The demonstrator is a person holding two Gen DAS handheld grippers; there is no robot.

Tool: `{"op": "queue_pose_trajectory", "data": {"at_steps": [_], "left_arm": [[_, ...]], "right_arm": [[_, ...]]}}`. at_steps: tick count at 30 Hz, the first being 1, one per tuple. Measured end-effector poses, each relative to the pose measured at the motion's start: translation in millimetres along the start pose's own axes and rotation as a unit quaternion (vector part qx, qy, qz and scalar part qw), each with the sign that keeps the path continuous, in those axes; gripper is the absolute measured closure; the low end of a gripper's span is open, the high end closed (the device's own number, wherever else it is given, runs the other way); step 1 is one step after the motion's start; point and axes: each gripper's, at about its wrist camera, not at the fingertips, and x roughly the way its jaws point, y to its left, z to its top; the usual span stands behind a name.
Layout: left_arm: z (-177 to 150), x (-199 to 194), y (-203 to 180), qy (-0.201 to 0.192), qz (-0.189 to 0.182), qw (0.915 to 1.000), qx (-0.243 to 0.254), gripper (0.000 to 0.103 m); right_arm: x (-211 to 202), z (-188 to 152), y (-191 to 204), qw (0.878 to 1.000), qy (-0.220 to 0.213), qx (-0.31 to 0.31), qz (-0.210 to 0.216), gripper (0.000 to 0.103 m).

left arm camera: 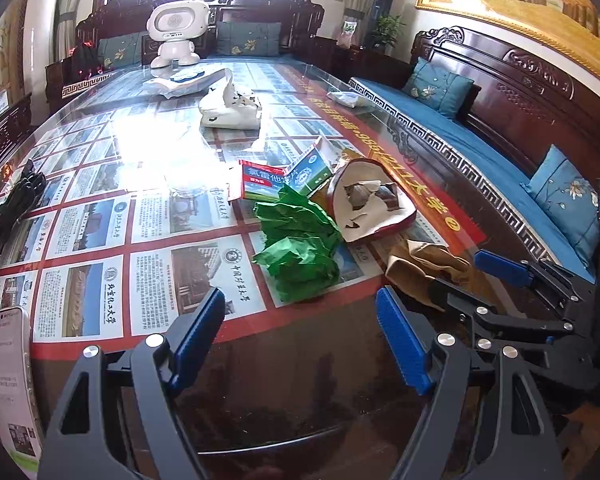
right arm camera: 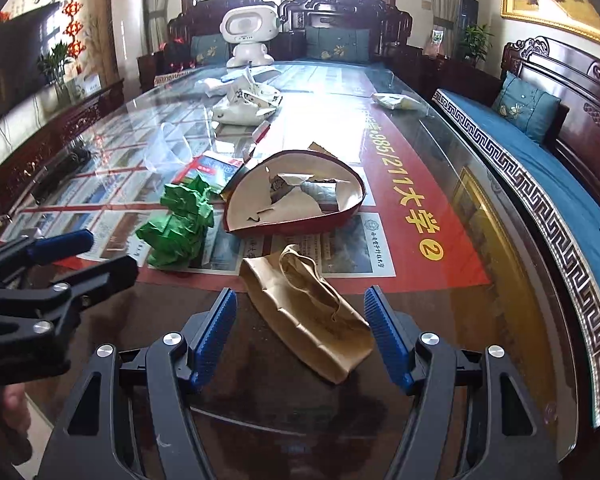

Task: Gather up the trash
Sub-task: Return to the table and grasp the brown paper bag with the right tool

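Glass covers the long bench, so the litter lies loose near its edge. Right tongs stand apart astride the brown paper bag, unpressed; left tongs, apart and empty, face the green paper.

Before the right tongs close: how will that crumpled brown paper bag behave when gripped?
Brown paper bag looks creased and flattened, so probably floppy and light; it should crush between the pads rather than resist. It lies on glossy table glass, so a push would likely slide it. Right tongs stand open around it.
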Motion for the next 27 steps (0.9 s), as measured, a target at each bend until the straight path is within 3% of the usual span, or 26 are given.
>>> {"op": "queue_pose_trajectory", "data": {"at_steps": [3, 6, 13, 27], "left_arm": [[1.9, 2.4, 2.7, 0.001, 0.001, 1.0, -0.004, 0.026], [4.6, 4.9, 4.0, 0.002, 0.001, 1.0, -0.007, 0.026], [11.3, 11.7, -1.3, 0.001, 0.002, 1.0, 0.001, 0.026], [21.7, 42.2, -11.3, 0.014, 0.028, 0.9995, 0.005, 0.026]], "right_arm": [[9.7, 1.3, -2.0, 1.0, 0.014, 0.002, 0.001, 0.044], [17.2, -1.8, -2.2, 0.999, 0.033, 0.001, -0.003, 0.068], [6.5, -5.0, -9.0, 0.999, 0.025, 0.027, 0.011, 0.086], [-20.6, -4.6, -12.2, 0.998, -0.005, 0.049, 0.031, 0.088]]}}
